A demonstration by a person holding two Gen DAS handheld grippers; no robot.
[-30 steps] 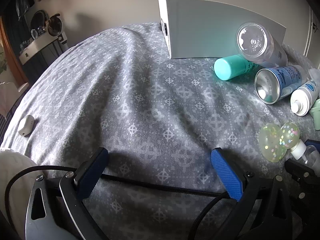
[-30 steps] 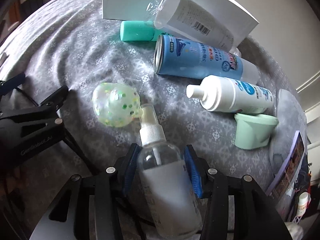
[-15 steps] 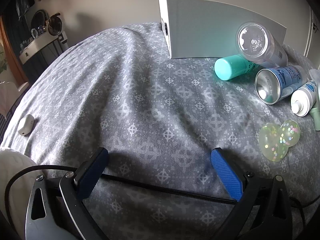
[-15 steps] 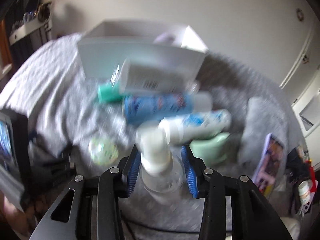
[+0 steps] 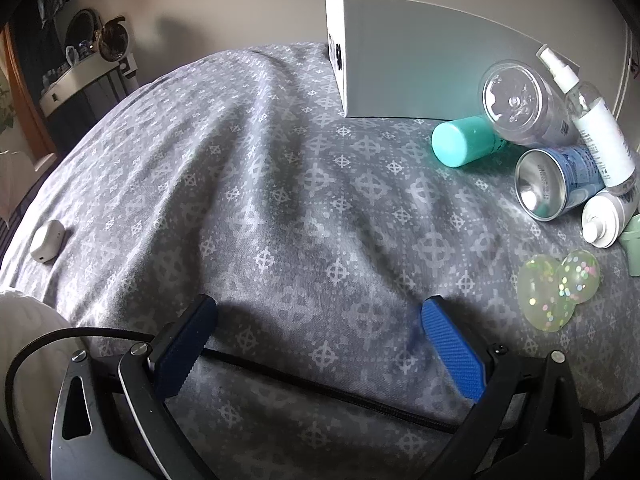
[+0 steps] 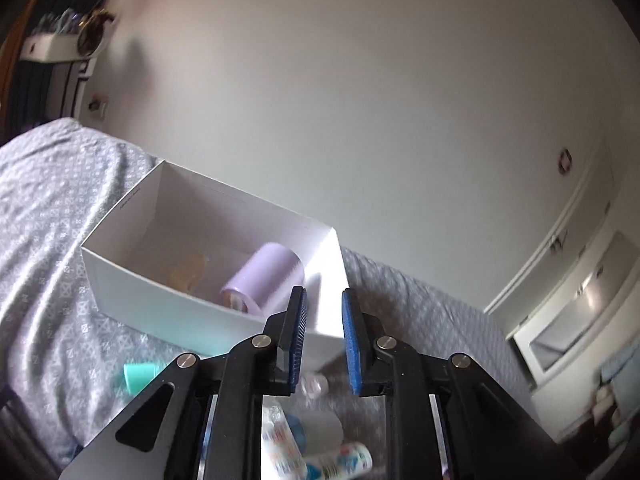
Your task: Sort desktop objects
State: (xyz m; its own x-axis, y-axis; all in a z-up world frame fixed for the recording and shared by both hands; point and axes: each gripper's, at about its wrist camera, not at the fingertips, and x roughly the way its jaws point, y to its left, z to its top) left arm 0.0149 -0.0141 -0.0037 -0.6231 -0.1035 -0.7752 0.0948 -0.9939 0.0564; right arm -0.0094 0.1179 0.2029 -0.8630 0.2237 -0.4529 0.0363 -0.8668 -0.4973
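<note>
the left gripper (image 5: 318,312) hovers low over the grey patterned cloth (image 5: 240,200). its jaws are spread wide and hold nothing. just past it on the right lie two glittery clear balls (image 5: 556,292), touching each other.

the right gripper (image 6: 323,294) is up in the air and points over the pile at the white box (image 6: 120,264). its jaws are pulled in to a narrow slit with nothing between the blue pads.

the spray bottle (image 5: 600,136), which looks like the thing to be sorted next, is not in those jaws. it stands tilted among the pile in front of the box, nozzle up, with its base down by the white bottle (image 5: 604,220) and the blue can (image 5: 560,184). i cannot tell whether it rests there or is tipping. it has a clear body, a white wrap label with print, and a slim white pump head.

to do the step well, i would reopen the right jaws and come back down. they should close across the labelled middle, not the tapering shoulder, where the smooth round plastic probably squeezes out. then lift slowly.

further back a clear jar (image 5: 520,100) leans on a teal bottle (image 5: 464,144) against the box wall. inside the box lies a lilac cylinder (image 6: 264,280).
</note>
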